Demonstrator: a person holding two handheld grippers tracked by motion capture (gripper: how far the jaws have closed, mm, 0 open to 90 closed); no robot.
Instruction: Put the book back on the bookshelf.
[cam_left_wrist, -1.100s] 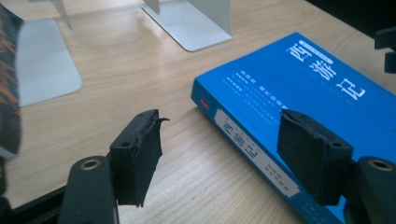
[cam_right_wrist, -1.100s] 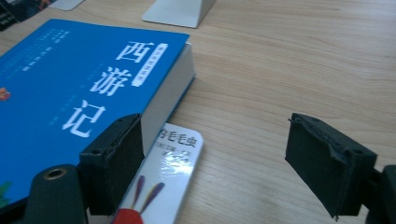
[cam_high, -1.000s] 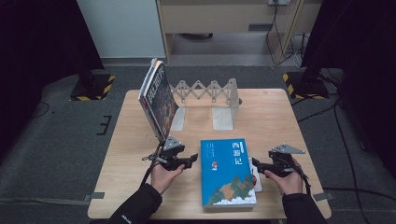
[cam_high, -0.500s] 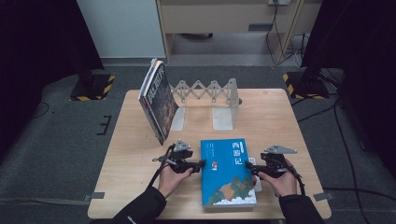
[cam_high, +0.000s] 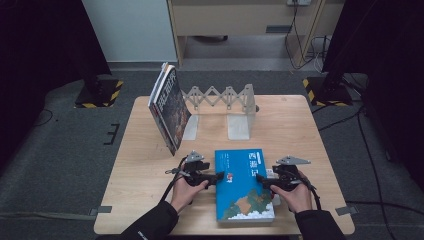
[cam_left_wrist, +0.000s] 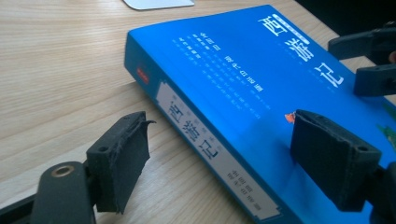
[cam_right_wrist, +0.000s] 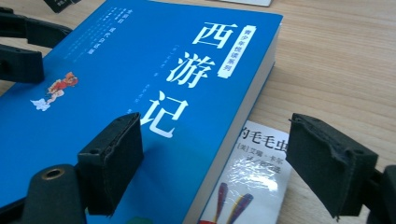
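Note:
A thick blue book (cam_high: 244, 185) lies flat near the table's front edge. My left gripper (cam_high: 219, 176) is at its spine side and my right gripper (cam_high: 263, 181) is at its page side. In the left gripper view the jaws (cam_left_wrist: 224, 158) stand wide and have just been opening. One pad (cam_left_wrist: 122, 161) hangs over the table and the other (cam_left_wrist: 329, 161) over the blue cover (cam_left_wrist: 261, 70), and neither presses on it. The right gripper (cam_right_wrist: 219, 161) is open too, straddling the page edge of the book (cam_right_wrist: 140, 70). A thin white booklet (cam_right_wrist: 254, 172) pokes out from under that edge.
A large dark book (cam_high: 170, 107) leans against a metal expanding book rack (cam_high: 220, 95) at the back of the wooden table (cam_high: 310, 130). Two bookend plates (cam_high: 239, 126) stand in front of the rack. Dark floor surrounds the table.
Both hands have moved inward to the blue book's two long edges. The left gripper has also sunk lower and its jaws stand wider.

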